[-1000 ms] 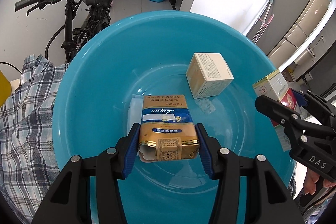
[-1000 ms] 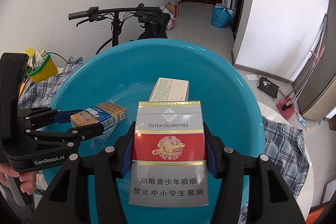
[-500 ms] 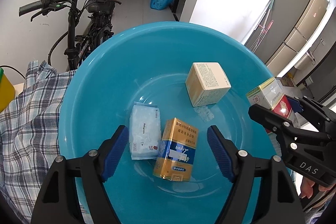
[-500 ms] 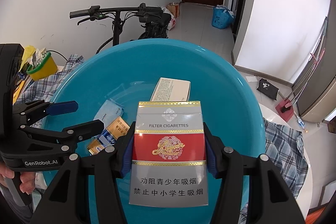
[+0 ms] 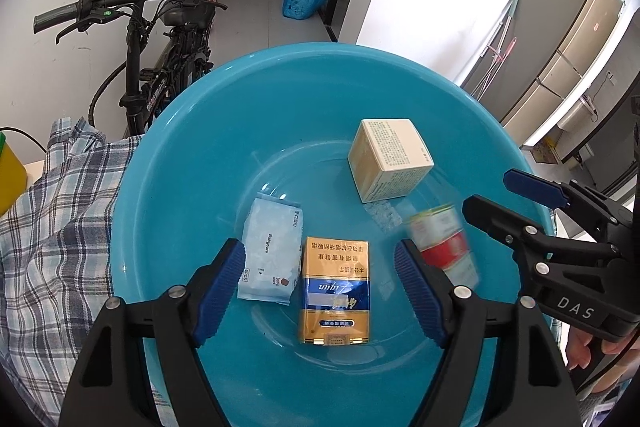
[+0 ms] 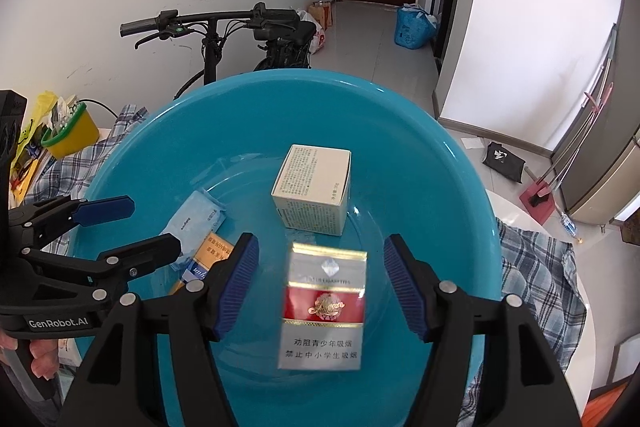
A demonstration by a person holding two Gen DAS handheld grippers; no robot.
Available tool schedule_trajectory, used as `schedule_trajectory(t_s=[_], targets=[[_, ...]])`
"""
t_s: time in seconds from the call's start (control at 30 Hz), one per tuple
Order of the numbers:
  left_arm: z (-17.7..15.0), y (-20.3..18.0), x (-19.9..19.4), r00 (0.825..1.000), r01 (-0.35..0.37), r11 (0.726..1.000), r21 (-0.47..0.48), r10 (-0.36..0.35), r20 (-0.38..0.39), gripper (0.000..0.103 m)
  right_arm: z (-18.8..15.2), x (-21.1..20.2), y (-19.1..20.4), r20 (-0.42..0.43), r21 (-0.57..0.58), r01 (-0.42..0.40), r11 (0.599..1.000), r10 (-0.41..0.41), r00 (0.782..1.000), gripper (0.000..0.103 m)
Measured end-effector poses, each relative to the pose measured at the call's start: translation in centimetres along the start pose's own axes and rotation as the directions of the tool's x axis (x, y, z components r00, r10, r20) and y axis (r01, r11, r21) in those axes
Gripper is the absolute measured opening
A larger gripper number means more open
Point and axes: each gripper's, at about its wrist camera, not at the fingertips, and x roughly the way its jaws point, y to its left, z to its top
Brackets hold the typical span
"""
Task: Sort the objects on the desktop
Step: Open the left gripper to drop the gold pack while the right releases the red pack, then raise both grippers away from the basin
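Observation:
A large blue basin holds a gold cigarette pack, a pale blue wipes packet and a cream box. My left gripper is open and empty above the gold pack. My right gripper is open; a red and silver cigarette pack, blurred, is between its fingers without touching them, falling into the basin. It also shows blurred in the left wrist view, below the right gripper.
The basin sits on a plaid cloth. A yellow bin stands at the left. A bicycle stands behind the basin by the wall. A white table edge shows at the right.
My left gripper opened and dropped the gold pack into the basin, where it now lies flat. My right gripper has just opened and the red pack is dropping.

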Motion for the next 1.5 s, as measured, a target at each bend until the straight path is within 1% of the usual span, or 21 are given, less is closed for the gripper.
schedule_trajectory(t_s=[0.27, 0.4, 0.47, 0.53, 0.63, 0.67, 0.7, 0.77, 0.87, 0.93, 1.03, 1.07, 1.1, 1.13, 1.17, 1.2, 1.23, 1.27, 1.33, 1.4, 1.5], targets=[[-0.1, -0.2, -0.2, 1.000, -0.002, 1.000, 0.009, 0.002, 0.004, 0.079, -0.1, -0.2, 0.2, 0.008, -0.009, 0.004, 1.000, -0.004, 1.000, 0.064], [-0.1, -0.2, -0.6, 0.999, -0.013, 1.000, -0.001, 0.013, 0.031, 0.079, 0.0, -0.4, 0.0, 0.016, -0.002, 0.012, 1.000, -0.012, 1.000, 0.064], [-0.1, -0.2, -1.1, 0.998, -0.023, 1.000, 0.000, 0.023, 0.060, 0.079, 0.2, -0.8, -0.1, 0.046, 0.006, 0.019, 1.000, -0.019, 0.999, 0.064], [-0.1, -0.3, -1.7, 0.994, -0.046, 0.999, 0.006, 0.045, 0.096, 0.079, 0.3, -1.6, -0.1, 0.095, 0.009, 0.040, 0.999, -0.041, 0.995, 0.064], [-0.1, -0.6, -2.8, 0.985, -0.077, 0.997, 0.020, 0.073, 0.157, 0.082, 0.4, -3.2, 0.1, 0.179, 0.006, 0.109, 0.994, -0.109, 0.978, 0.064], [-0.1, -0.7, -3.3, 0.981, -0.078, 0.997, 0.021, 0.073, 0.178, 0.085, 0.4, -3.8, 0.1, 0.203, 0.006, 0.115, 0.993, -0.114, 0.972, 0.064], [-0.2, -0.8, -3.8, 0.977, -0.078, 0.997, 0.021, 0.072, 0.202, 0.085, 0.4, -4.2, 0.1, 0.219, 0.009, 0.113, 0.994, -0.112, 0.969, 0.064], [-0.3, -1.1, -5.0, 0.962, -0.095, 0.995, 0.021, 0.086, 0.261, 0.085, 0.6, -5.3, 0.2, 0.258, 0.021, 0.106, 0.994, -0.108, 0.960, 0.064], [-0.8, -1.6, -7.4, 0.923, -0.109, 0.994, 0.029, 0.091, 0.373, 0.086, 0.6, -6.7, 0.4, 0.307, 0.029, 0.123, 0.992, -0.126, 0.943, 0.064], [-1.2, -1.9, -9.1, 0.893, -0.107, 0.994, 0.032, 0.082, 0.442, 0.088, 0.5, -7.6, 0.6, 0.342, 0.033, 0.131, 0.991, -0.134, 0.930, 0.064], [-1.7, -2.1, -11.3, 0.841, -0.118, 0.993, 0.019, 0.090, 0.534, 0.094, 0.4, -8.7, 0.9, 0.390, 0.043, 0.129, 0.991, -0.135, 0.911, 0.064], [-1.9, -2.1, -11.8, 0.822, -0.123, 0.992, 0.015, 0.093, 0.562, 0.099, 0.4, -9.0, 1.0, 0.401, 0.043, 0.127, 0.991, -0.134, 0.906, 0.064], [-2.1, -2.0, -12.5, 0.802, -0.127, 0.992, 0.009, 0.097, 0.590, 0.103, 0.4, -9.3, 1.3, 0.417, 0.044, 0.130, 0.991, -0.136, 0.899, 0.070], [-2.3, -1.9, -13.0, 0.779, -0.132, 0.991, -0.002, 0.105, 0.619, 0.103, 0.4, -9.5, 1.4, 0.434, 0.047, 0.132, 0.990, -0.139, 0.890, 0.074], [-2.4, -1.9, -13.5, 0.758, -0.141, 0.990, -0.015, 0.118, 0.641, 0.103, 0.3, -9.9, 1.7, 0.461, 0.048, 0.136, 0.990, -0.143, 0.876, 0.081], [-2.5, -1.8, -13.8, 0.741, -0.150, 0.988, -0.025, 0.129, 0.660, 0.103, 0.2, -10.2, 1.8, 0.483, 0.048, 0.143, 0.989, -0.148, 0.863, 0.091], [-2.5, -1.7, -14.1, 0.728, -0.155, 0.988, -0.031, 0.135, 0.672, 0.103, 0.1, -10.5, 2.0, 0.503, 0.047, 0.154, 0.987, -0.157, 0.850, 0.097], [-2.5, -1.5, -14.4, 0.721, -0.157, 0.987, -0.036, 0.139, 0.679, 0.103, 0.0, -10.8, 2.1, 0.526, 0.049, 0.169, 0.984, -0.169, 0.833, 0.103], [-2.4, -1.2, -14.6, 0.720, -0.155, 0.987, -0.043, 0.143, 0.679, 0.103, -0.1, -11.3, 2.5, 0.558, 0.046, 0.200, 0.979, -0.191, 0.807, 0.103], [-2.2, -1.0, -14.6, 0.727, -0.167, 0.985, -0.052, 0.158, 0.669, 0.103, -0.3, -11.9, 2.7, 0.582, 0.047, 0.224, 0.973, -0.209, 0.786, 0.103], [-2.2, -1.0, -14.4, 0.733, -0.179, 0.983, -0.048, 0.165, 0.660, 0.103, -0.3, -12.2, 3.0, 0.590, 0.046, 0.220, 0.974, -0.204, 0.781, 0.103]])
